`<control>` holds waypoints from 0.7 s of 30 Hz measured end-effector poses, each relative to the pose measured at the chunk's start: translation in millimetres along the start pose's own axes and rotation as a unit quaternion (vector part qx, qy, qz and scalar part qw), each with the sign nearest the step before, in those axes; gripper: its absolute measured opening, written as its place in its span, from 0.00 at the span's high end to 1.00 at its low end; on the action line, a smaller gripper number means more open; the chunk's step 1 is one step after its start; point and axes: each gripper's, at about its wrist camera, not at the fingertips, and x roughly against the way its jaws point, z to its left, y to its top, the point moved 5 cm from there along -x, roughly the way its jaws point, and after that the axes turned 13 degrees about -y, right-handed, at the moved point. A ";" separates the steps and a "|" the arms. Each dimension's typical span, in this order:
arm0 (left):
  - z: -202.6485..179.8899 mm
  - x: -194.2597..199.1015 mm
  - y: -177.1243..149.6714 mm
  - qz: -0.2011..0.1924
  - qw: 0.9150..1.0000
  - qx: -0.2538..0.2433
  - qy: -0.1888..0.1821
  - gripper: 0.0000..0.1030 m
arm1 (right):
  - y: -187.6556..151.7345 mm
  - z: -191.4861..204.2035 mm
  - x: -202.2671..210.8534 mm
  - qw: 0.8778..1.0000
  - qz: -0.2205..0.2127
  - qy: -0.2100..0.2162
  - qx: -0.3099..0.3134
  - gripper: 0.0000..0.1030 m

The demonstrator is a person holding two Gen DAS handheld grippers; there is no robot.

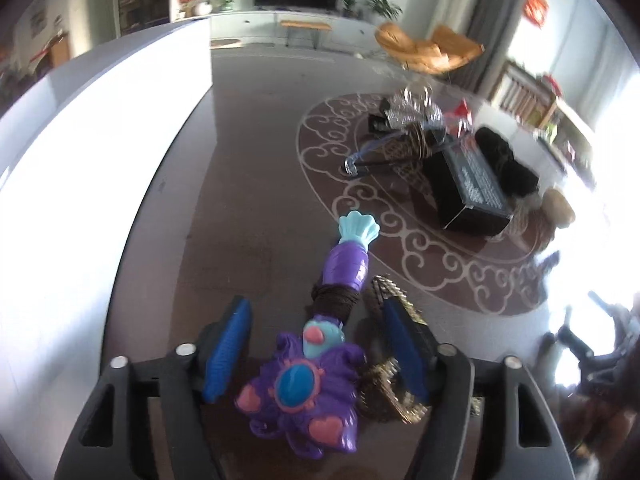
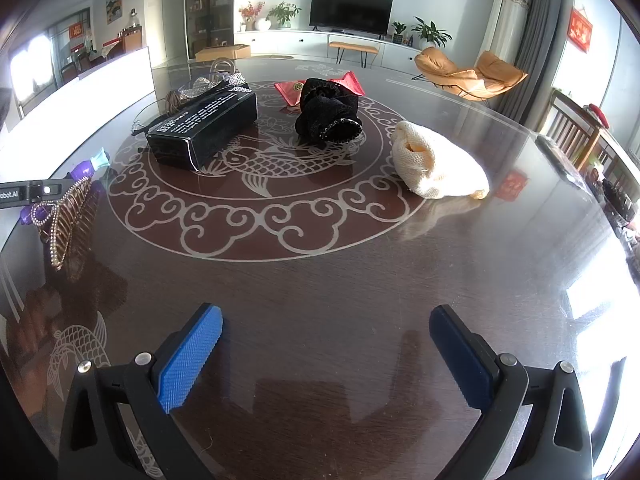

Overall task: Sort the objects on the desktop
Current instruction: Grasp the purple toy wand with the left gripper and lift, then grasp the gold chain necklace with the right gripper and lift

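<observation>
Toy wand (image 1: pixel 320 344) in purple plastic lies between the blue pads of the left gripper (image 1: pixel 320 340), low in the centre of the left wrist view. Its flower-shaped head with a blue gem sits nearest the camera and its pale turquoise tip points up the frame. Gaps show on both sides of the wand, so the pads stand apart and press on nothing. A gold hair comb (image 1: pixel 394 360) lies just beside the wand, under the right-hand pad.

In the right wrist view the right gripper (image 2: pixel 326 356) hangs over bare dark table (image 2: pixel 320 280), its jaws wide with nothing between them. At the left edge of that frame the wand and the comb (image 2: pixel 70 220) appear again, beside the black body of the left gripper.

On the patterned disc in the middle of the table lie a black box (image 2: pixel 204 128) with white print, a black fabric pouch (image 2: pixel 326 114) with a red packet (image 2: pixel 292 90) behind it, and a cream knitted bag (image 2: pixel 436 164) toward the right.
</observation>
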 end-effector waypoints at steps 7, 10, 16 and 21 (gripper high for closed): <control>-7.4 -5.4 4.4 0.034 0.998 -0.052 -0.021 0.58 | 0.0 0.0 0.0 1.000 0.000 0.000 0.000 0.00; -15.1 -2.9 -1.4 0.023 0.998 -0.064 -0.015 0.75 | 0.0 0.1 -0.1 1.000 0.000 0.001 0.000 0.00; 15.6 15.6 -7.3 -0.052 0.995 0.027 -0.075 0.75 | -5.4 35.9 22.9 0.993 0.019 0.114 0.008 0.00; 44.4 28.2 -5.5 -0.090 0.990 0.082 -0.076 0.75 | 15.8 120.0 65.0 0.977 -0.025 0.208 0.046 0.00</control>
